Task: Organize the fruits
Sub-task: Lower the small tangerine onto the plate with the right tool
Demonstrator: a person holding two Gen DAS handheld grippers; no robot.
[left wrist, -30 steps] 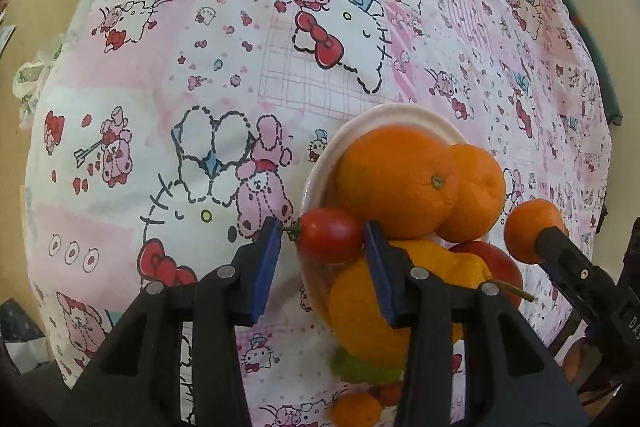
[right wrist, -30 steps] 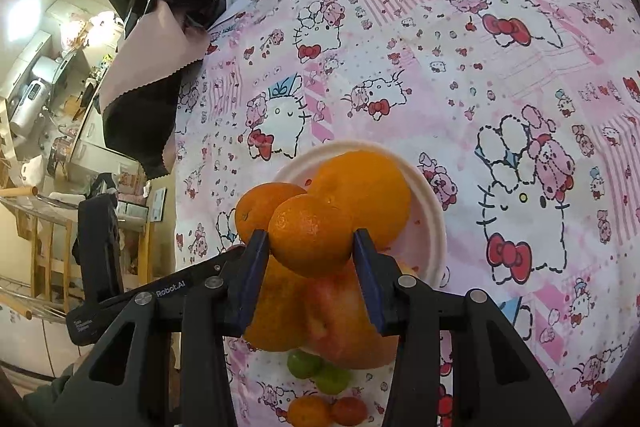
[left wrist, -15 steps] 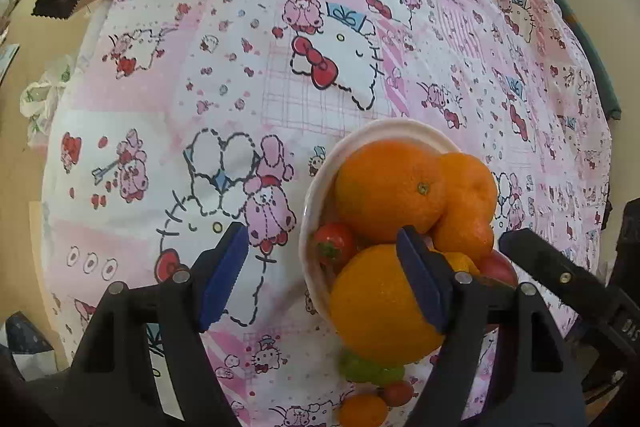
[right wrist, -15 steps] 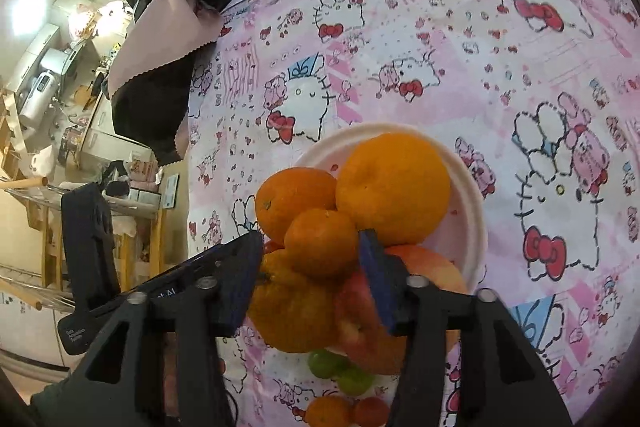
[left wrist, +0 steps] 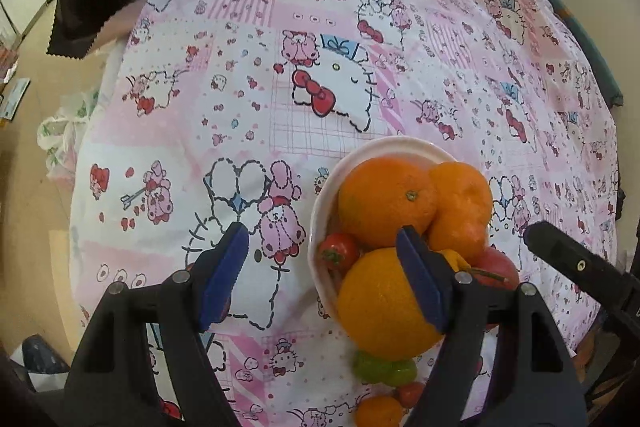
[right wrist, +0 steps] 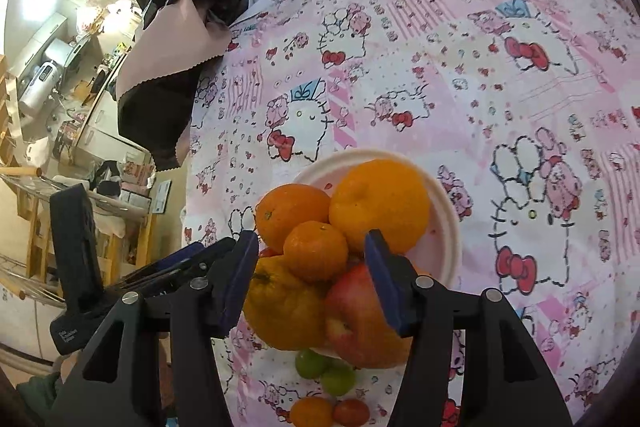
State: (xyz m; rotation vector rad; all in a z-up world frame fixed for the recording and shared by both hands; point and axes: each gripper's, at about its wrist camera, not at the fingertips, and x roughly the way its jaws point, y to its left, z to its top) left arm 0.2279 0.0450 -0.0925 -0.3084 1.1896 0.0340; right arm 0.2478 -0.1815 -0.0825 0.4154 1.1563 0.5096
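A white bowl [left wrist: 320, 223] on the pink cartoon-print cloth is heaped with oranges [left wrist: 386, 199], a red apple [left wrist: 496, 267] and a cherry tomato [left wrist: 338, 251] at its left edge. My left gripper [left wrist: 322, 275] hovers above that edge, open, with nothing between its blue pads. In the right wrist view a small mandarin [right wrist: 316, 251] rests on top of the pile in the bowl [right wrist: 448, 227]. My right gripper [right wrist: 312, 275] is open around the mandarin, with a gap on both sides. The apple [right wrist: 360, 319] lies under its right finger.
Green fruits [right wrist: 324, 367], a small mandarin [right wrist: 312, 411] and a small tomato [right wrist: 352, 411] lie on the cloth in front of the bowl. Black and pink fabric [right wrist: 168, 67] hangs over the far left corner. Beyond it the cloth drops off to the floor.
The left gripper let go of the cherry tomato, which now lies in the bowl, then opened wide and rose. The right gripper opened and left the small mandarin on the pile.
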